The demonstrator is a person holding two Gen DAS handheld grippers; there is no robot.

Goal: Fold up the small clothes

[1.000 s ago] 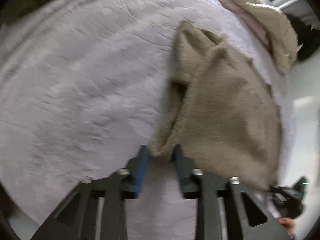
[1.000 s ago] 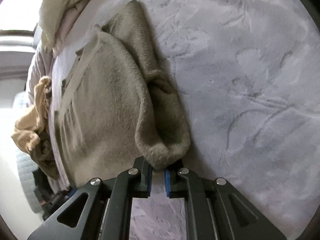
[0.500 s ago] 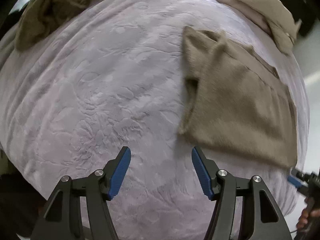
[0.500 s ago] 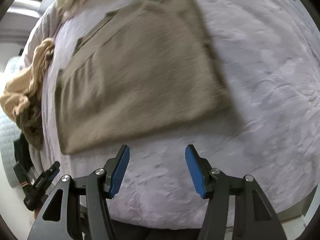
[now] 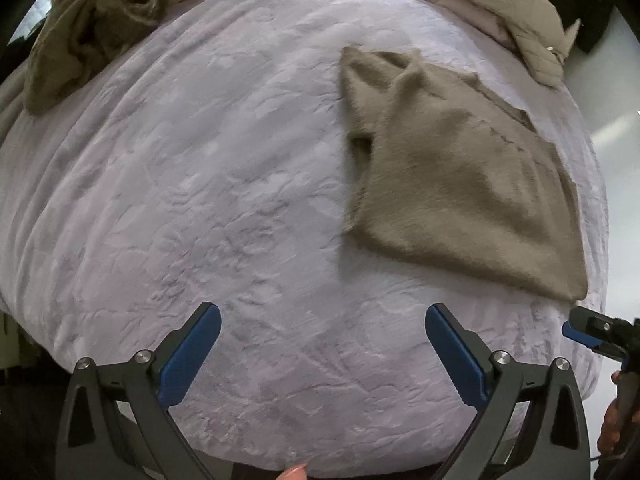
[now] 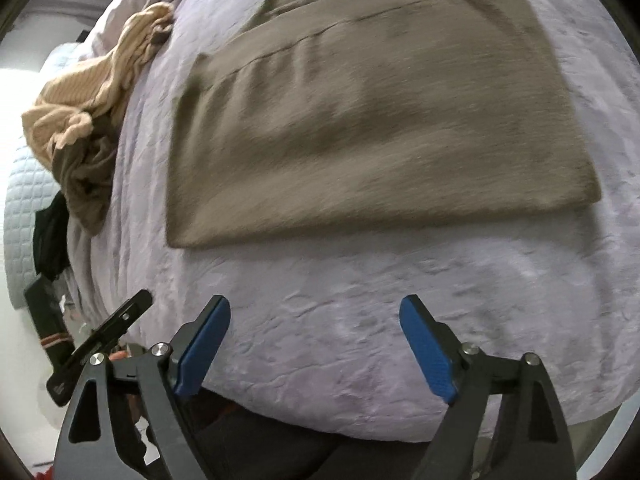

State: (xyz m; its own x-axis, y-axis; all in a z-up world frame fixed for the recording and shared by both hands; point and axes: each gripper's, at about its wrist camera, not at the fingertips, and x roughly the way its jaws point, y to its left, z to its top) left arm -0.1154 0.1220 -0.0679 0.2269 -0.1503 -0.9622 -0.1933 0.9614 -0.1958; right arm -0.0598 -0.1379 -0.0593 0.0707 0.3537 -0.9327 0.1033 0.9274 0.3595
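Item: sweater (image 6: 372, 120), taupe, fuzzy knit, lying folded flat on the bed (image 5: 200, 200), which is covered in a lilac embossed blanket. In my left view the sweater (image 5: 452, 176) sits to the right of centre, with one piece of it doubled over along its left edge; the fabric is motion-blurred, so I cannot tell exactly how the layers lie. My left gripper (image 5: 322, 344) is spread wide, blue pads apart, holding nothing, over bare blanket near the sweater's front edge but apart from it. My right gripper (image 6: 316, 334) is likewise wide and empty, near the sweater's front edge, not touching. Also on the bed: an olive garment (image 5: 88, 36) heaped at the far left corner, a cream jacket (image 5: 504, 12) at the far right, and a tan knit (image 6: 100, 96) bunched at the left edge in my right view.
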